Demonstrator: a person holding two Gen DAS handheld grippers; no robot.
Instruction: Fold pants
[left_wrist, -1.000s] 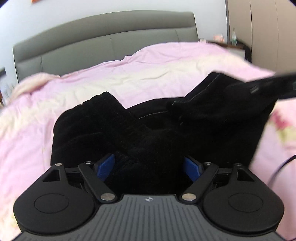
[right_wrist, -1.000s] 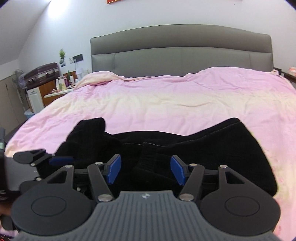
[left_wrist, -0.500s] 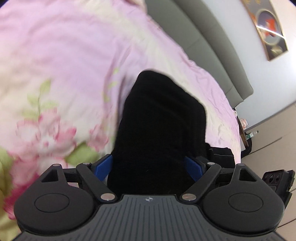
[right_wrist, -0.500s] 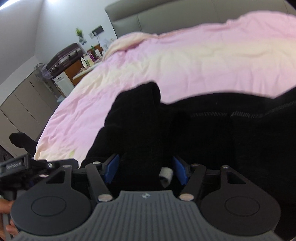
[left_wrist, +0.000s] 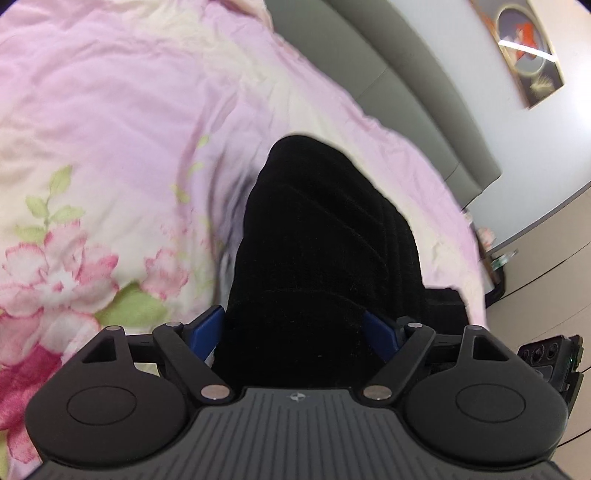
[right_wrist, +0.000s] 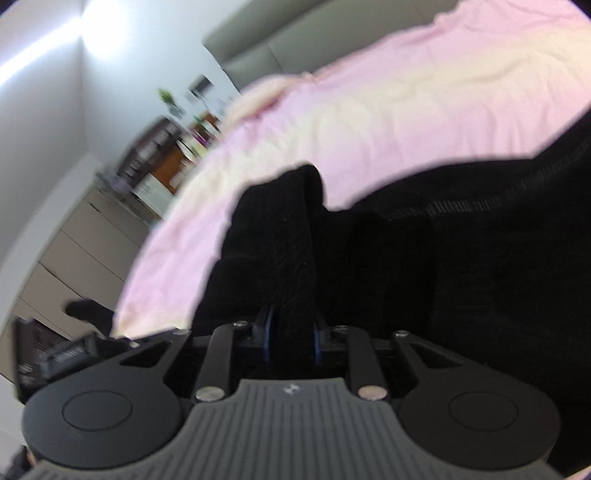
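The black knit pants (left_wrist: 325, 236) lie bunched on a pink floral duvet (left_wrist: 110, 122). In the left wrist view a thick fold of them fills the gap between the blue pads of my left gripper (left_wrist: 295, 328), whose jaws stand wide apart around the cloth. In the right wrist view my right gripper (right_wrist: 290, 332) is shut on a narrow ridge of the pants (right_wrist: 295, 236), with the rest of the black cloth spread to the right. The pad tips of both grippers are hidden by cloth.
A grey padded headboard (left_wrist: 388, 85) and a framed picture (left_wrist: 524, 44) stand behind the bed. Beige cupboards (right_wrist: 74, 254) and a cluttered bedside table (right_wrist: 173, 147) are to the left of the pink duvet (right_wrist: 369, 110). The other gripper's body (left_wrist: 550, 358) shows at the right edge.
Both grippers have tilted and swung sideways over the bed. My right gripper's jaws have closed from wide apart onto a ridge of the pants. The left jaws stay wide.
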